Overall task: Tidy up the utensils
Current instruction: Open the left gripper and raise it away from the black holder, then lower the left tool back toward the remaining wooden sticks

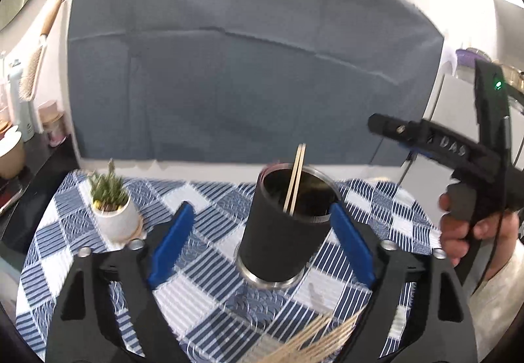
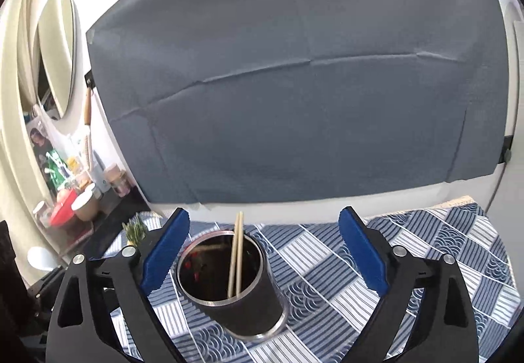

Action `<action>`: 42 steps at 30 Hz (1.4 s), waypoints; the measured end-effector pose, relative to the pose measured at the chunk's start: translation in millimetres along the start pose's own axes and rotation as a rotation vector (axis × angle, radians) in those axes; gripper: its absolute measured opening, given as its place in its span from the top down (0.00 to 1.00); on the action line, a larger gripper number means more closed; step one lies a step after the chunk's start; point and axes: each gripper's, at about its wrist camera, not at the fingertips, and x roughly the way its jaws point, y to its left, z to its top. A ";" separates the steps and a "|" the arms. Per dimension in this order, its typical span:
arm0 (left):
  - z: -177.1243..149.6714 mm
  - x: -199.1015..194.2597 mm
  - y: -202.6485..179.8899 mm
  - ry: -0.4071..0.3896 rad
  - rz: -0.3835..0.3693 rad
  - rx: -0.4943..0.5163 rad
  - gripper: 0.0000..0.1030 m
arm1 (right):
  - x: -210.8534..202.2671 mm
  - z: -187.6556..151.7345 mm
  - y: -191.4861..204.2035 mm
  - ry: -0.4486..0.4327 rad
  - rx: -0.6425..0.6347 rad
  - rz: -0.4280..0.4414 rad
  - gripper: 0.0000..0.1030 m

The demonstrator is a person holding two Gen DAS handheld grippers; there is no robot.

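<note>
While the black cup stands upright on the checked cloth with two chopsticks leaning inside, the left gripper gapes wide around it, gripping nothing; the right gripper is equally spread and empty; blurred loose sticks (cut off below) lie nearer.

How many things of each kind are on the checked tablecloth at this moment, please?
Black cup: 1
Chopsticks standing in the cup: 2
Potted plant: 1
Bundle of loose wooden sticks at the near edge: 1, too blurred to count singly
Total: 5
</note>
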 end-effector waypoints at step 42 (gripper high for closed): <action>-124.6 52.1 35.7 0.624 0.017 0.142 0.05 | 0.0 -230.9 -29.5 0.642 0.294 -0.231 0.07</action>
